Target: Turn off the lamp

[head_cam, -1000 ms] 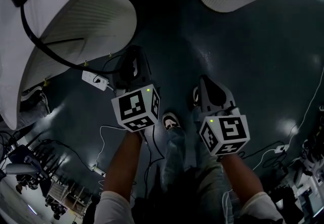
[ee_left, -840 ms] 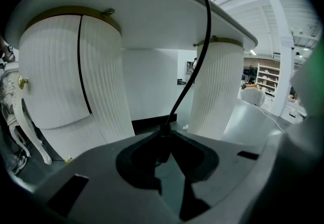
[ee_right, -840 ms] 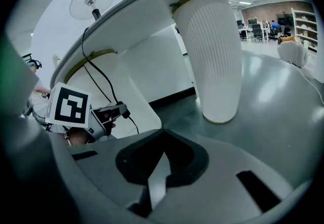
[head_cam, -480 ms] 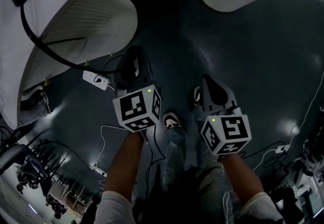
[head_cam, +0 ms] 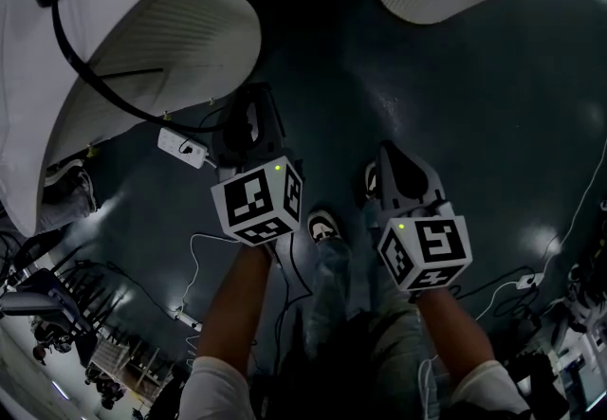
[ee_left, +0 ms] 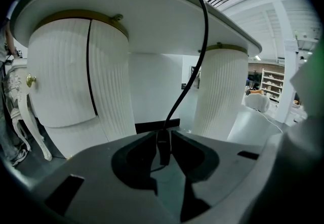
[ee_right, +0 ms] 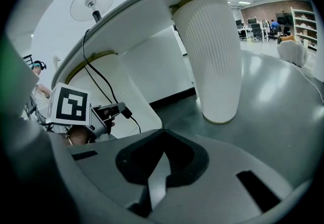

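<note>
Left gripper view has the left gripper clamped on the inline switch of the black cord, likely to click it. The lamp itself is unseen above the table. The right gripper waits closed, empty.

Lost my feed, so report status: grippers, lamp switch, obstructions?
Left gripper clamped on the inline switch of the black cord. Right gripper shut, empty, clear of the cord. Nothing blocking the switch.

No readable text, label, brand or number anywhere.
</note>
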Demonstrator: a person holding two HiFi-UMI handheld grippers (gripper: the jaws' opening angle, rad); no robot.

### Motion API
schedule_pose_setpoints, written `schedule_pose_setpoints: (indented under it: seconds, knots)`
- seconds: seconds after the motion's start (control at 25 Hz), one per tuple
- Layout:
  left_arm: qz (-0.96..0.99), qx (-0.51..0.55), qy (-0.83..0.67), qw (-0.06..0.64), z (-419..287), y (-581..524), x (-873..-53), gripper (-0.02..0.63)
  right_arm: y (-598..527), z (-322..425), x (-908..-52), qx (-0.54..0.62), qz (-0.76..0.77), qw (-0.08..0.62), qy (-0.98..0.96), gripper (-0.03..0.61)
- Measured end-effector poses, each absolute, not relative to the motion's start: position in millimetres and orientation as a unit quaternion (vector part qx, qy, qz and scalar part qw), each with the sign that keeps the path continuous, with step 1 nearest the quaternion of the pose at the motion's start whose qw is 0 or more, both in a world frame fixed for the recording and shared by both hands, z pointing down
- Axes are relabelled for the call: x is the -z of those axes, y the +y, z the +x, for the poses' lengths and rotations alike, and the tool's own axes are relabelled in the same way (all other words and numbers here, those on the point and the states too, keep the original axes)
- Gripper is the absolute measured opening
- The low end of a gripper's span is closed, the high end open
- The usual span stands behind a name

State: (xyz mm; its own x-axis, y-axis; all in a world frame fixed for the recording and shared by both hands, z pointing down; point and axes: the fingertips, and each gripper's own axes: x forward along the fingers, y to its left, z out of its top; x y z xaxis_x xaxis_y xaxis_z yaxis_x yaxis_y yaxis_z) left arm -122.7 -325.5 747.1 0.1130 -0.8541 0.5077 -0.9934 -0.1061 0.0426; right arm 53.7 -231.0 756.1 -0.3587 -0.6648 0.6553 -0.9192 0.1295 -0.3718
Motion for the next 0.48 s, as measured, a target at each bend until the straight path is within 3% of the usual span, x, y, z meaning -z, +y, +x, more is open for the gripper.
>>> schedule_pose_setpoints:
  seconds: [0.48]
  knots:
    - [0.714,-0.168,-0.653,0.189,-121.1,-316.4,-730.1,0.08,-229.8,55.3,-743.7,-0.371,0.542,0.159,-0.737,-0.002]
